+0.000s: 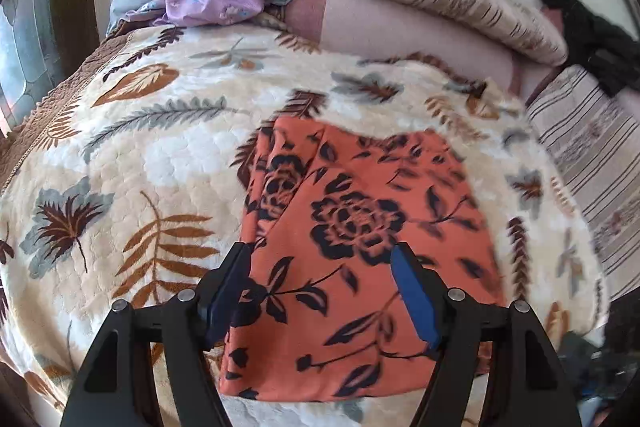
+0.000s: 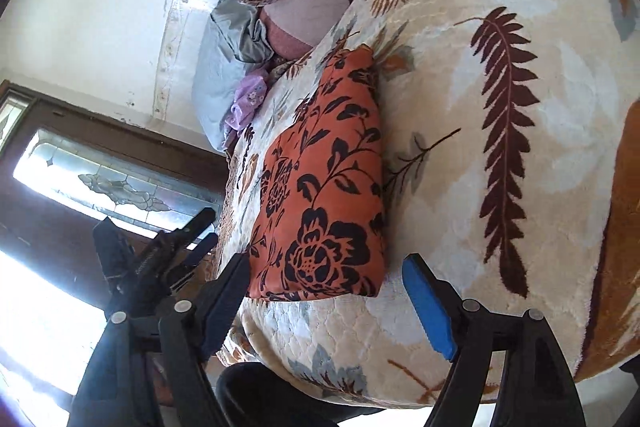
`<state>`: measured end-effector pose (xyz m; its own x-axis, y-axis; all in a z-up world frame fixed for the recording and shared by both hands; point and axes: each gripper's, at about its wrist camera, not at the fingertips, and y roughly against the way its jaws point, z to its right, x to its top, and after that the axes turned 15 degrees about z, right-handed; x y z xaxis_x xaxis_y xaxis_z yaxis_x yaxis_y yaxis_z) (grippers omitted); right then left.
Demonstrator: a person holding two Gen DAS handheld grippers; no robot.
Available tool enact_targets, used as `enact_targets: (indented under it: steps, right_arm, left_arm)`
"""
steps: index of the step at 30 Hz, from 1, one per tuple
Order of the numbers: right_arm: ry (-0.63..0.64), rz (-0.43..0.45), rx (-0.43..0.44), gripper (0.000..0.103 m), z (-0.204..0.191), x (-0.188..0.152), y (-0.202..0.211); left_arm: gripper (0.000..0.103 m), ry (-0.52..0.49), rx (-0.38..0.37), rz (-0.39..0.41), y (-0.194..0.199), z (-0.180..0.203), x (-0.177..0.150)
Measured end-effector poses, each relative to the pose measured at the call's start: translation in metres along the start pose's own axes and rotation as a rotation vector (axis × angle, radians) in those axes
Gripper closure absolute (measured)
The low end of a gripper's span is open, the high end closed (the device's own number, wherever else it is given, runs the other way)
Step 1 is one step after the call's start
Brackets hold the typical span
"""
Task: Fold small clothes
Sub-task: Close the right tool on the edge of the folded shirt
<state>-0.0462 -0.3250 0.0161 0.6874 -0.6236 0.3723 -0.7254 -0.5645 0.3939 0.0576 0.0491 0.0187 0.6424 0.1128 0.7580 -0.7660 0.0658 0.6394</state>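
The orange cloth (image 1: pixel 360 227) lies folded on the blanket (image 1: pixel 160 155), both grippers — left (image 1: pixel 320 291), right (image 2: pixel 324 307) — spread open and empty above its near edge; a careless brush could undo the fold.

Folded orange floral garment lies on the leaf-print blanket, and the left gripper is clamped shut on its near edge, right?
Not quite. The left gripper is open, its blue pads apart above the orange floral garment, gripping nothing, as the left wrist view shows. The garment does lie folded on the leaf-print blanket.
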Motion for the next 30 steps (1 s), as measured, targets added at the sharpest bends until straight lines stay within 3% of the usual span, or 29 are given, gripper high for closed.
enact_targets:
  steps: [2,4,6,13,14,15,16,19,22,24,25,27,30]
  right_arm:
    - [-0.03,-0.024,-0.01,0.022,0.006,0.008,-0.008]
    - [-0.053,-0.051,-0.019,0.022,0.012,0.017,-0.02]
    - [-0.081,-0.078,-0.031,0.022,0.015,0.025,-0.036]
    - [-0.135,-0.194,-0.085,0.022,0.02,0.034,-0.104]
    - [-0.094,-0.186,-0.1,0.027,0.015,0.033,-0.107]
    - [-0.017,-0.189,-0.114,0.052,0.004,0.032,-0.109]
    - [0.082,-0.191,-0.159,0.06,-0.008,0.03,-0.11]
    - [0.309,-0.15,-0.239,0.064,-0.047,0.024,-0.106]
    - [0.456,-0.127,-0.317,0.065,-0.062,0.012,-0.109]
    - [0.474,-0.138,-0.344,0.061,-0.053,0.007,-0.115]
    - [0.414,-0.13,-0.326,0.057,-0.047,0.011,-0.113]
    - [0.262,-0.125,-0.28,0.03,-0.037,0.027,-0.105]
    - [0.146,-0.065,-0.196,0.029,-0.031,0.053,-0.094]
  left_arm:
    - [0.029,0.007,0.042,-0.087,-0.026,-0.012,-0.024]
    - [0.026,0.085,-0.018,-0.043,-0.026,-0.029,-0.035]
    - [0.026,0.136,-0.055,-0.058,-0.028,-0.039,-0.036]
    - [0.025,0.131,-0.083,-0.047,-0.029,-0.043,-0.038]
    - [0.025,0.135,-0.087,-0.047,-0.03,-0.044,-0.038]
    - [0.025,0.138,-0.089,-0.048,-0.027,-0.042,-0.038]
    - [0.025,0.138,-0.092,-0.049,-0.028,-0.042,-0.039]
    - [0.025,0.139,-0.09,-0.048,-0.027,-0.043,-0.039]
    - [0.025,0.146,-0.096,-0.055,-0.028,-0.043,-0.039]
    - [0.025,0.144,-0.098,-0.057,-0.028,-0.042,-0.039]
    - [0.025,0.144,-0.096,-0.056,-0.028,-0.042,-0.039]
    - [0.025,0.148,-0.101,-0.057,-0.028,-0.044,-0.038]
    - [0.025,0.145,-0.101,-0.056,-0.028,-0.044,-0.039]
